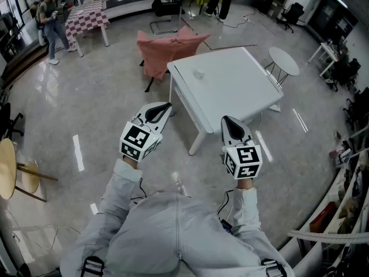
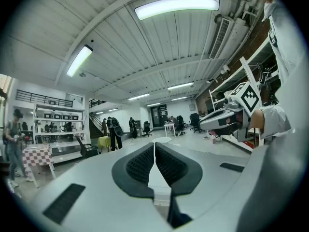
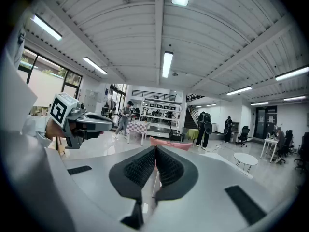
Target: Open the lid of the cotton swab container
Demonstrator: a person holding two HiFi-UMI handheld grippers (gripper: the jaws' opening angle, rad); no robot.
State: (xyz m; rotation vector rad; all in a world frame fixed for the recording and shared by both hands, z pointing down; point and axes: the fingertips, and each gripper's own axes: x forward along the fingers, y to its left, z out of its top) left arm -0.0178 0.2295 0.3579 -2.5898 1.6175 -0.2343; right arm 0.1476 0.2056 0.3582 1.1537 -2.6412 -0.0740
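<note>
Task not begun. Left tool (image 1: 164, 109), right tool (image 1: 228, 123): jaws together, empty. Likely container (image 1: 199, 74): on tabletop (image 1: 242, 88), well apart, untouched.

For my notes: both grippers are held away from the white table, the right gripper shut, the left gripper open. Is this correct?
One thing is wrong: the left gripper is shut too, nothing between its jaws, as the left gripper view shows. The right gripper is shut, and both are away from the white table.

A white table (image 1: 230, 94) stands on the grey floor (image 1: 86, 108), one small clear item (image 1: 199, 74) on top.
</note>
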